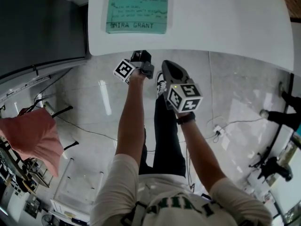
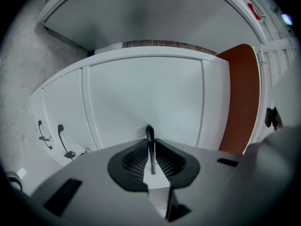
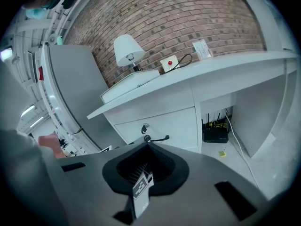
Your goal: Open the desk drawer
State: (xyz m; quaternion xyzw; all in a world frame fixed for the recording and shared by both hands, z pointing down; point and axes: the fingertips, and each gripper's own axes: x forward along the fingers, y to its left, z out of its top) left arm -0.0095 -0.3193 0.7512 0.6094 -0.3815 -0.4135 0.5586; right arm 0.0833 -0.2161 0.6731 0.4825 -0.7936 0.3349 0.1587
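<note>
Left tongs (image 2: 151, 147) are nipped on the slim dark handle (image 2: 149, 132) of the drawer (image 2: 146, 93); the drawer sits just under the bench (image 1: 225, 22) top, its white front facing us; right tongs (image 3: 146, 146) hang clear of it, pinched together on nothing. That handle looks stiff, thin and smooth, so it could slip; its middle is the spot to hold. I'd expect the drawer to run light on its slides; pull straight out, no twisting.
</note>
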